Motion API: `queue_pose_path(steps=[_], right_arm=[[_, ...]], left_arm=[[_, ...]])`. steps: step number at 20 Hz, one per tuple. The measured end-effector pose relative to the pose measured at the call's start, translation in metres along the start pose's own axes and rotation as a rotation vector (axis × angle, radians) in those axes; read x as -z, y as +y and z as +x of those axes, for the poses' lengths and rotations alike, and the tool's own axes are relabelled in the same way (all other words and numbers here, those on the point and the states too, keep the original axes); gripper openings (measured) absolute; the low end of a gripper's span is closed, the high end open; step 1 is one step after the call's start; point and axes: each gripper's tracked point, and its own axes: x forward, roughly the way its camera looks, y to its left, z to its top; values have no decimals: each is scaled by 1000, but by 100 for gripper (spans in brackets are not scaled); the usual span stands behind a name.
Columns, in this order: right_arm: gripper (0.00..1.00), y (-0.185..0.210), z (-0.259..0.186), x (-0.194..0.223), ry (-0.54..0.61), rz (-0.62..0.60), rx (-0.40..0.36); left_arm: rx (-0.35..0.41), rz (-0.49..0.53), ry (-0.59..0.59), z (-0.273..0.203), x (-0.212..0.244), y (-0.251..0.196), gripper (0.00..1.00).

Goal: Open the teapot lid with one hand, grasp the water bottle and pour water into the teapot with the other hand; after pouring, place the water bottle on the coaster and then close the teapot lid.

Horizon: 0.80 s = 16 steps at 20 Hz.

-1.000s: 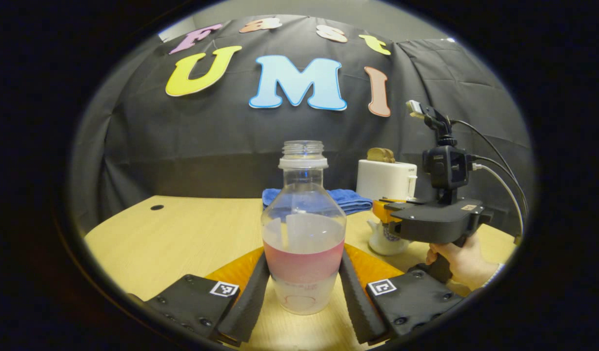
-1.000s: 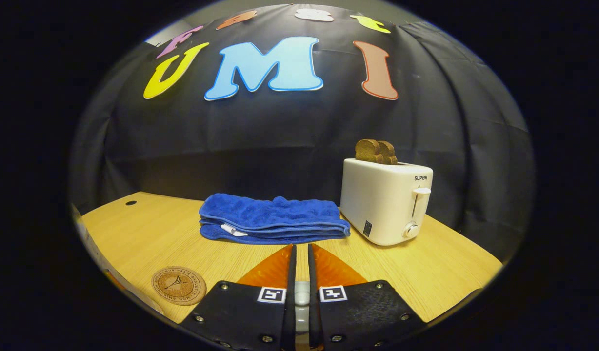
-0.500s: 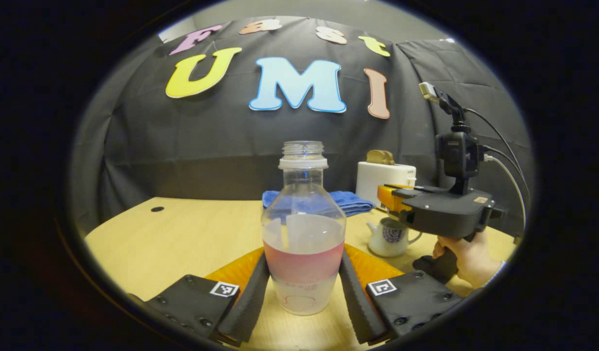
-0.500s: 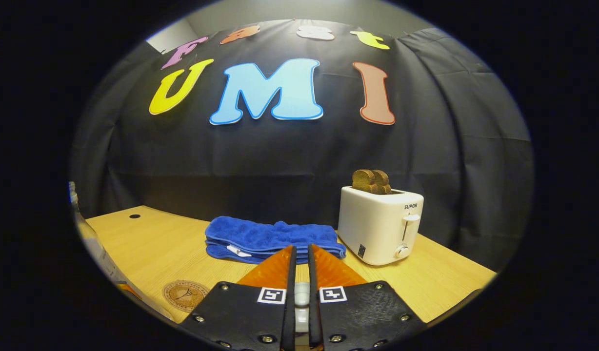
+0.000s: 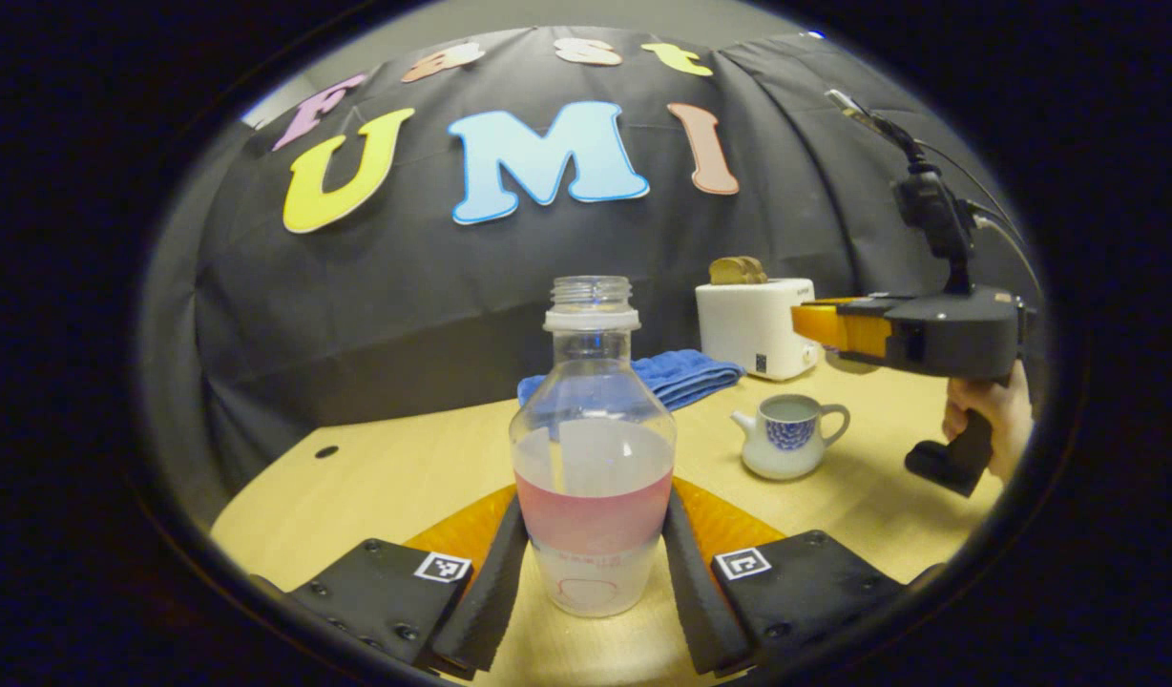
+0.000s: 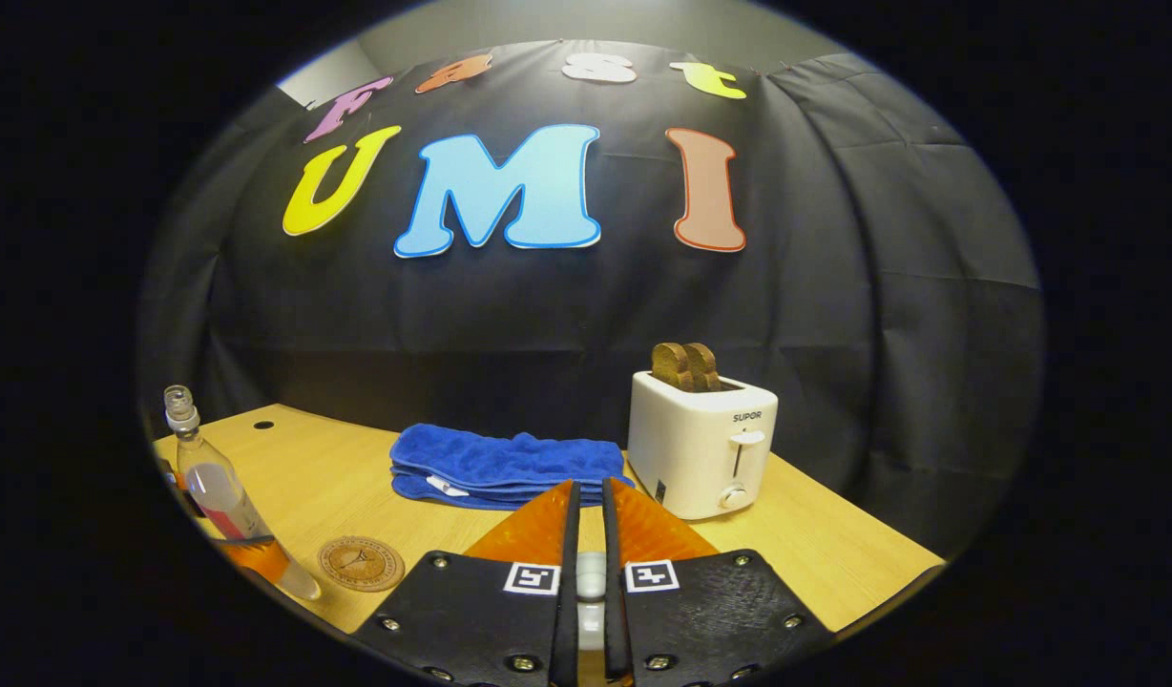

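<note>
The table (image 5: 395,468) ran wide and pale under the black cloth wall, its far edge meeting the cloth and a small dark hole (image 5: 326,451) near the left corner. Open wood lay to the left of the bottle and between the bottle and the teapot.

At the back stood the white toaster (image 6: 702,444) with two brown slices (image 6: 686,366) poking up, and just beside it on its left a folded blue towel (image 6: 495,465).

The left claw (image 5: 591,563) was spread to the bottle's width, both fingers (image 5: 486,596) pressed on the lower sides of the water bottle (image 5: 593,448). The bottle was upright, uncapped, part full, with a pink band around it.

The right claw (image 6: 586,534) was closed almost fully, only a thin slit between its fingers, with a small pale thing (image 6: 591,565) caught deep between them; what it was I could not tell. In the left gripper view that claw (image 5: 820,324) hung above and to the right of the teapot, held by a hand (image 5: 992,420), well clear of it.

The teapot (image 5: 788,436) sat on the table right of the bottle, lid off, its mouth open.

The round coaster (image 6: 361,563) lay flat on the table, near the bottle's base in the right gripper view, not touching it.
</note>
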Motion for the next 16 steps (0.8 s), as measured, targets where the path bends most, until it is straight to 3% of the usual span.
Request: queue_pose_path(steps=[8,16], right_arm=[[11,-70,-7,12,29,86,66],[11,-115,-16,14,40,141,158]], left_arm=[[-13,467,57,34,-26,-5,83],[39,909,119,70,-34,-36,83]])
